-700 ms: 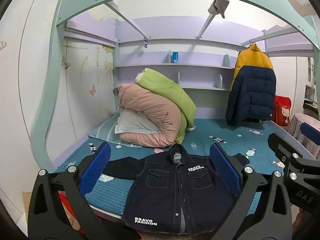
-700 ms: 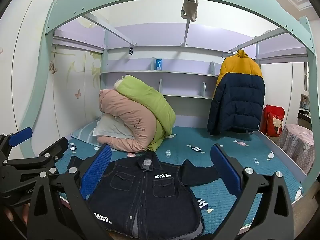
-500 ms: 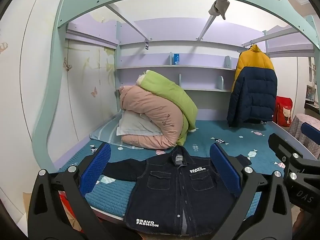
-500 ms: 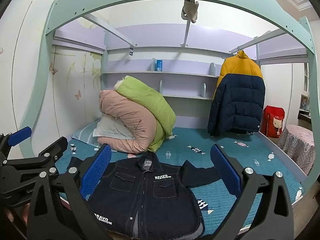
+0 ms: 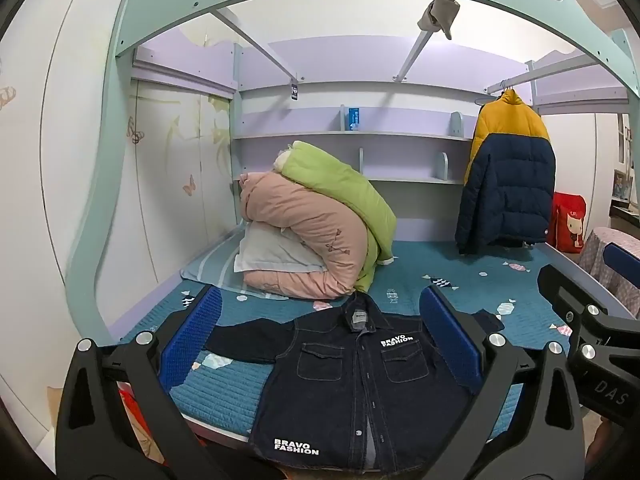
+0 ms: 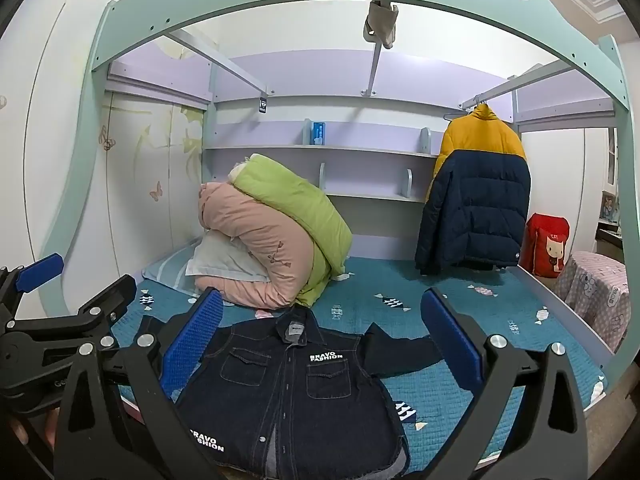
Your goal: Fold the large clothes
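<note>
Both tongs, left [image 5: 320, 340] & right [image 6: 322, 340], spread wide, nothing held; denim jacket [image 5: 352, 388] flat, buttoned, sleeves out.

Open blue quilted mattress [image 6: 460, 304] right of the denim jacket [image 6: 296, 392]; rolled duvets [image 6: 272, 240] block behind it.

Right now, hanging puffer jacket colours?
Puffer jacket: yellow top, navy below; clearest in the right wrist view.

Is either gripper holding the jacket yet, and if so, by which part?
Nothing is held. The left gripper and right gripper both hang open above the denim jacket, which lies flat on the bed.
</note>
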### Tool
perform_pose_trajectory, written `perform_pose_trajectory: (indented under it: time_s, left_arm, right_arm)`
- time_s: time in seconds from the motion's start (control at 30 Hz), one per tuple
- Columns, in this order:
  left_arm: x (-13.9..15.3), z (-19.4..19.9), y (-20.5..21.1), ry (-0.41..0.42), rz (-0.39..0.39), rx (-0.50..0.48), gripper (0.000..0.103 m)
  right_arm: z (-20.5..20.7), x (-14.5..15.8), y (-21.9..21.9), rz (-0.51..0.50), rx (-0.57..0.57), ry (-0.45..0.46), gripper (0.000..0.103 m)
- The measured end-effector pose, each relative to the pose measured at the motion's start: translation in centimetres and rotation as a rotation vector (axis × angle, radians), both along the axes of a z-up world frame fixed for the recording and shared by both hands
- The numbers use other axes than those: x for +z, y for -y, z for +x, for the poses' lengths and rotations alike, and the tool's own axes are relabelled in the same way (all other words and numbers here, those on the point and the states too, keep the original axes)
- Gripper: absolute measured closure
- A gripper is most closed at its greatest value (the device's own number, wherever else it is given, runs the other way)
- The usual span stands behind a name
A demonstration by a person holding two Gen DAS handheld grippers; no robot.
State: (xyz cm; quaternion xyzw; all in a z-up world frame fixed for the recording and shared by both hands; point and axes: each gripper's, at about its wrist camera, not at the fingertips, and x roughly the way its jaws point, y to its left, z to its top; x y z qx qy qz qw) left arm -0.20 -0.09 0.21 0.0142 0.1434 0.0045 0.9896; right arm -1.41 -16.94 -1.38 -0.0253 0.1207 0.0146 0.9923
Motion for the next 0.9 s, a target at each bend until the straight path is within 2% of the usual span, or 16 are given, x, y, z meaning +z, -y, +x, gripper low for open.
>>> perform_pose_trajectory:
  time_s: [0.9]
  left_arm:
    - [0.26,0.00,-0.12,-0.002,0.000,0.000,0.003]
  right_arm:
    - [0.09,0.15,-0.10,-0.001,0.001,0.001,0.007]
